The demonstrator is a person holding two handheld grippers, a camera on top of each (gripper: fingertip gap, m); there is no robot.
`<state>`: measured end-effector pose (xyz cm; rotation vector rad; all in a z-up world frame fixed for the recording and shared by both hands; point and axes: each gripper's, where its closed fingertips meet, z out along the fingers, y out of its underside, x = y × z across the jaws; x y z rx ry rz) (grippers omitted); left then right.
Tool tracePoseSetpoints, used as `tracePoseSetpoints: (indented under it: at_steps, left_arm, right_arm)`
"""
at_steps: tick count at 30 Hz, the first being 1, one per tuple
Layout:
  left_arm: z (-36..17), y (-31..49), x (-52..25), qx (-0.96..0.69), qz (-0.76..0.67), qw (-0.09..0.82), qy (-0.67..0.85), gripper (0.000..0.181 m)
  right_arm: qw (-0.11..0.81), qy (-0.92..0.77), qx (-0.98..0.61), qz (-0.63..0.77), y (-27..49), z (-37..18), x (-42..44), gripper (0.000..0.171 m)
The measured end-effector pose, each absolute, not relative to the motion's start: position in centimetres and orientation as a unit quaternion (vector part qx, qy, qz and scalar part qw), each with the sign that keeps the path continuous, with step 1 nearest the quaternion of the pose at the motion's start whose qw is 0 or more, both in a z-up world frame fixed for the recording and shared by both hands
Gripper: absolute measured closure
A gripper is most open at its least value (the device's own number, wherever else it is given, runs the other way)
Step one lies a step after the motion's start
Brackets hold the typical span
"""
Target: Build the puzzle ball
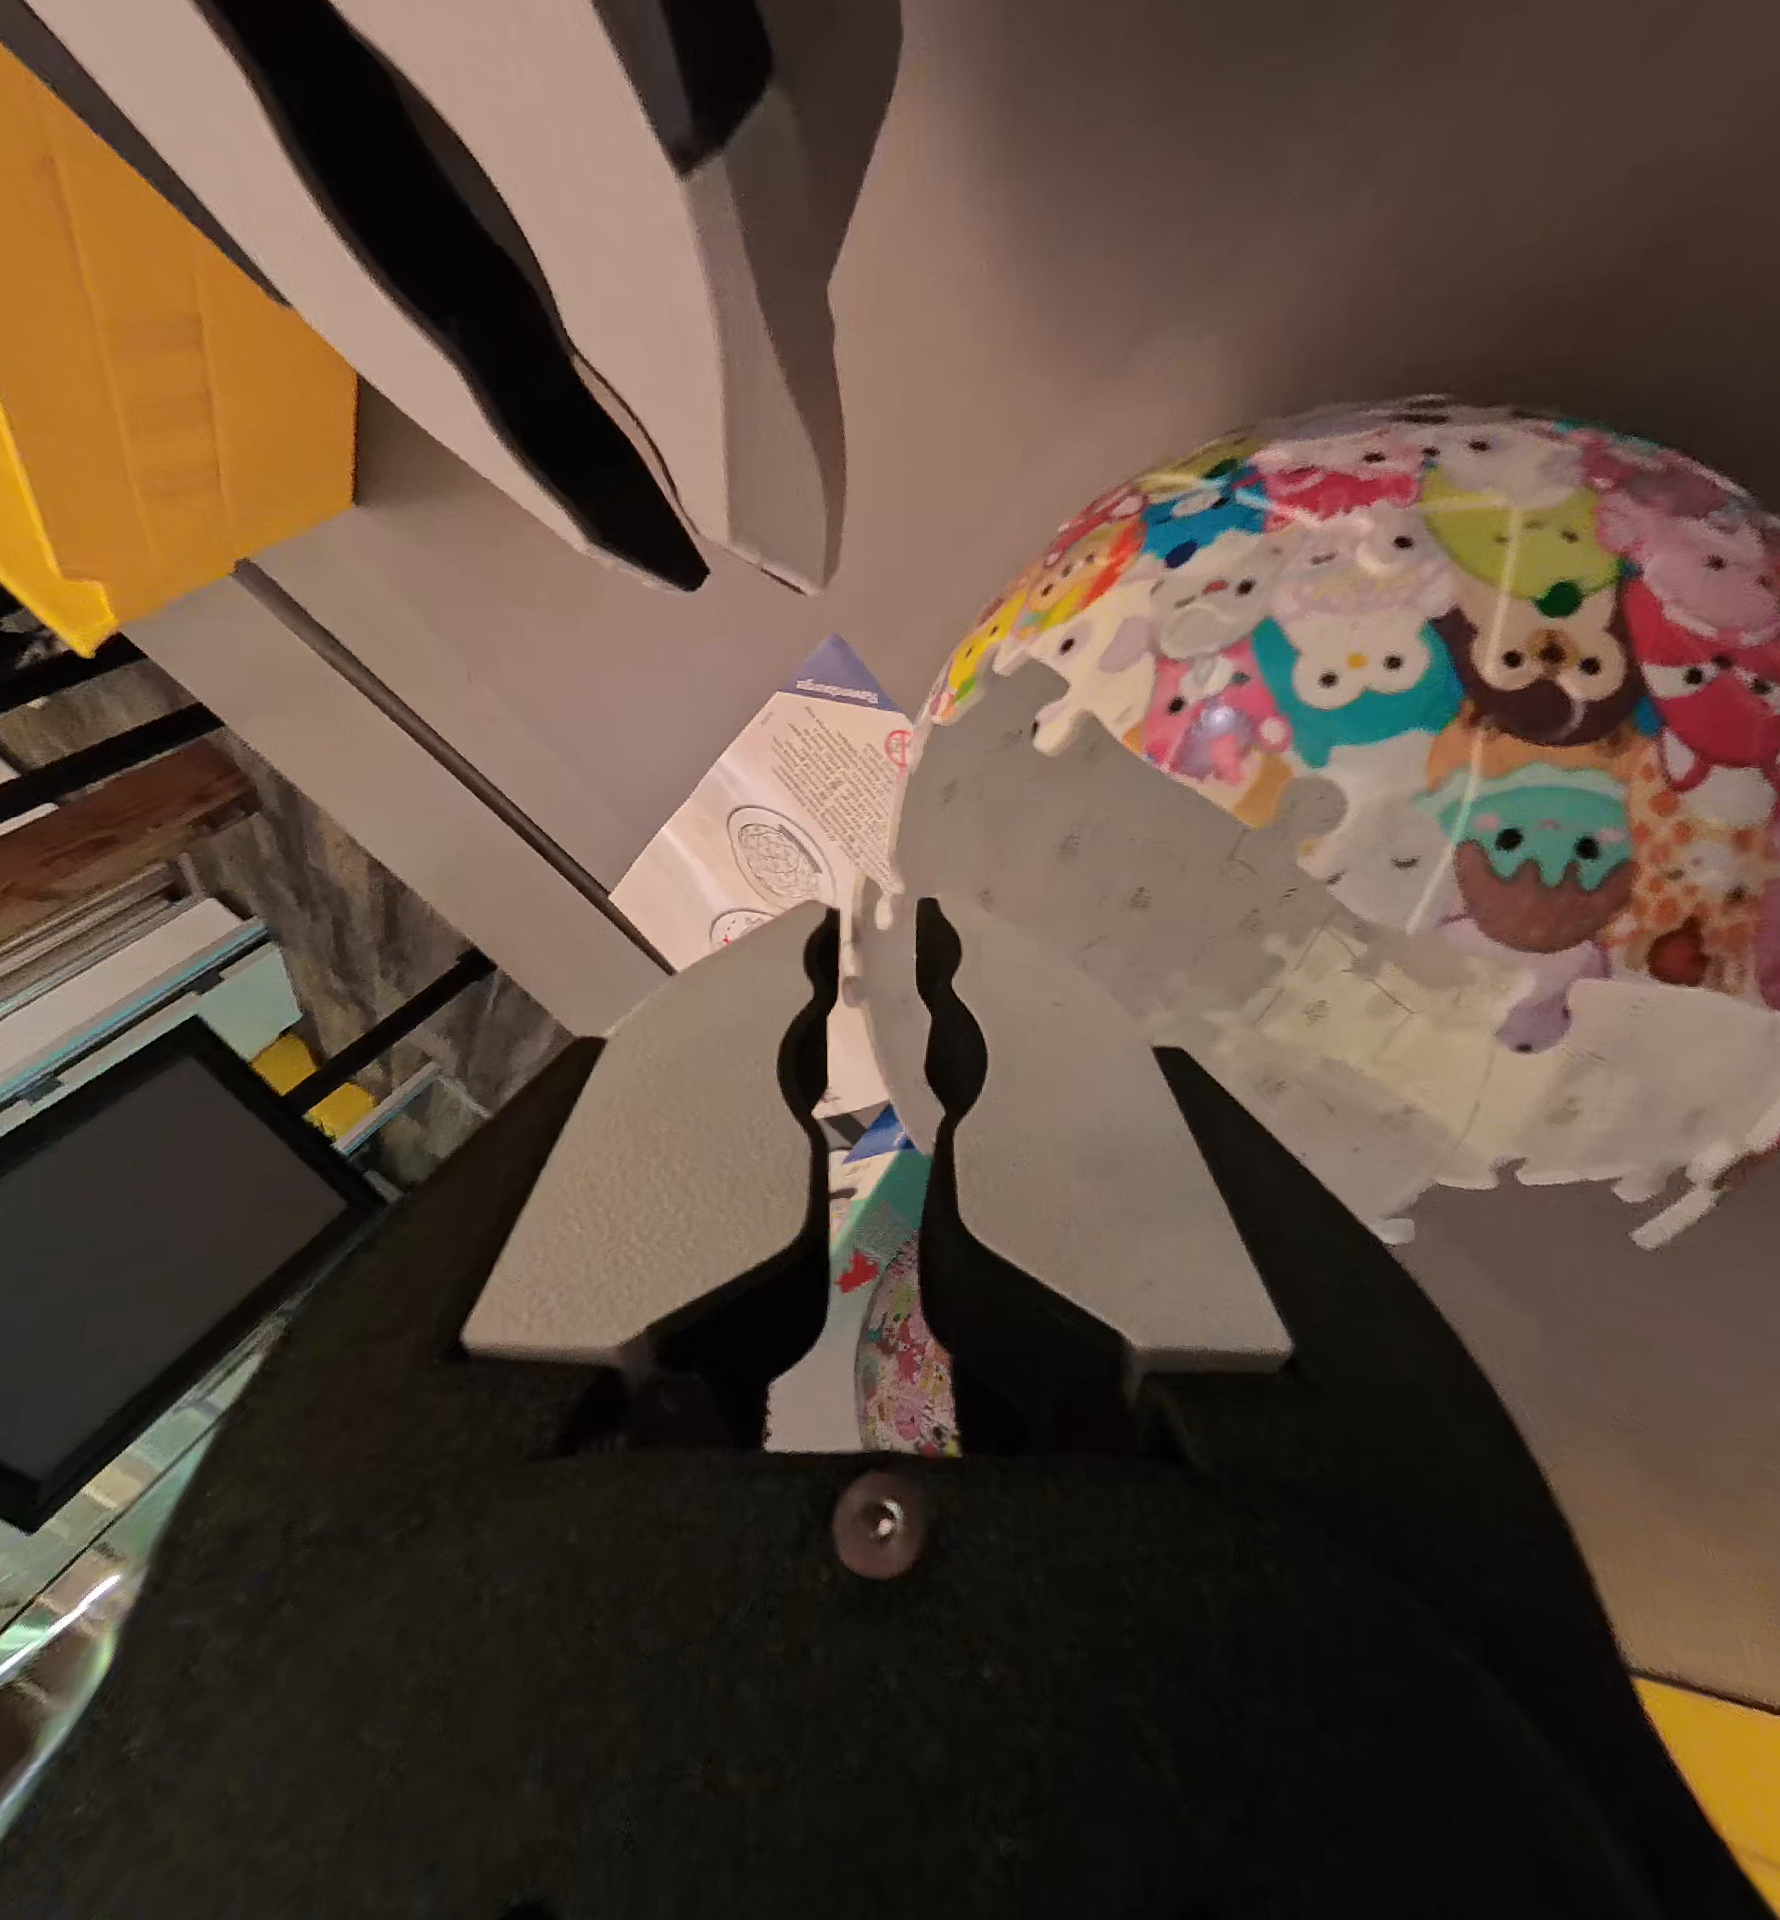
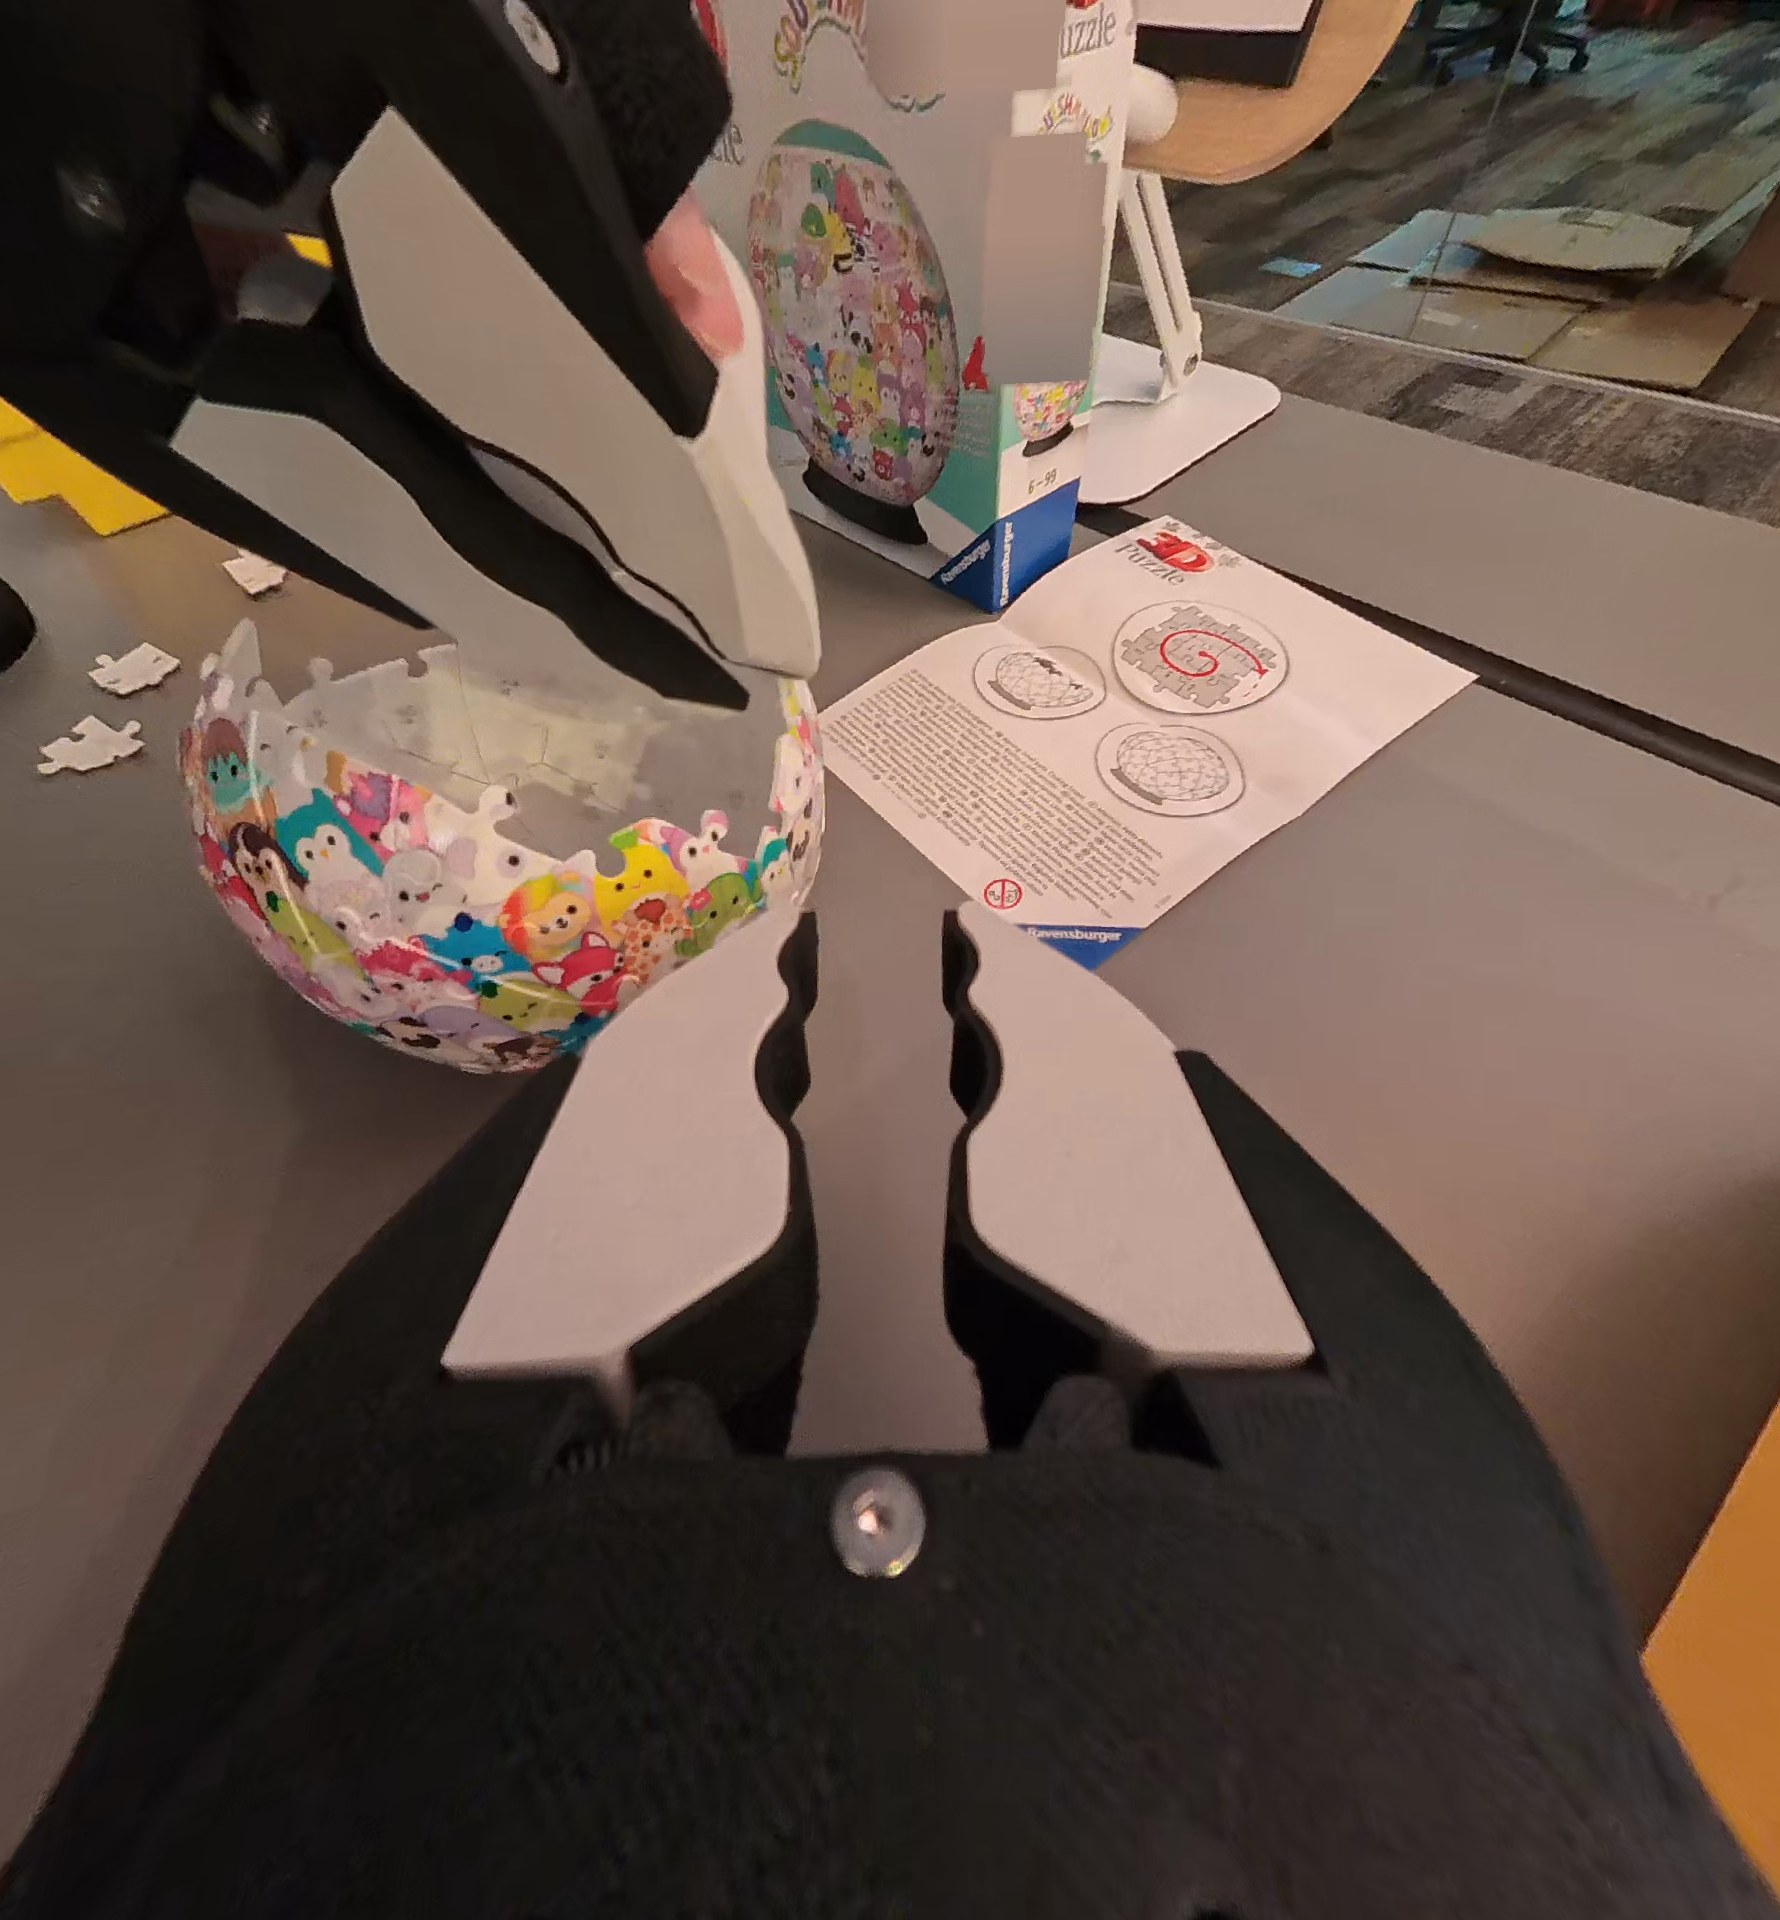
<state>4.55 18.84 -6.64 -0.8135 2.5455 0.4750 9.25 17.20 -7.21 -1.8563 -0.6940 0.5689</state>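
The half-built puzzle ball (image 2: 429, 894) is an open bowl of colourful cartoon pieces resting on the grey table (image 2: 1488, 1091). In the left wrist view the ball (image 1: 1437, 727) fills the right side, with its white inside facing me. My left gripper (image 1: 875, 909) is shut on the ball's rim, which runs between its fingers. In the right wrist view the left gripper (image 2: 777, 675) comes down from the upper left onto the rim's right side. My right gripper (image 2: 881, 920) is open and empty, just right of the ball above the table. It also shows in the left wrist view (image 1: 761, 582).
Three loose white pieces (image 2: 133, 665) lie left of the ball. The puzzle box (image 2: 917, 312) stands behind it, with the instruction sheet (image 2: 1146, 727) beside it. A white stand base (image 2: 1187, 426) sits farther back. Yellow cardboard (image 2: 1759, 1558) lies at the table's right edge. Across from one pair of fingers to the other is roughly 6 cm.
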Motion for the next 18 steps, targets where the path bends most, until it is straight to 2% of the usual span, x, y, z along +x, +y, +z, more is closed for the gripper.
tracePoseSetpoints:
  at_steps: [18]
  left_arm:
    - [-7.12,19.22,4.55,-0.290,0.211,0.165,0.919,0.176]
  right_arm:
    - [0.504,-0.267,-0.777,0.266,17.19,-7.27,9.35,0.148]
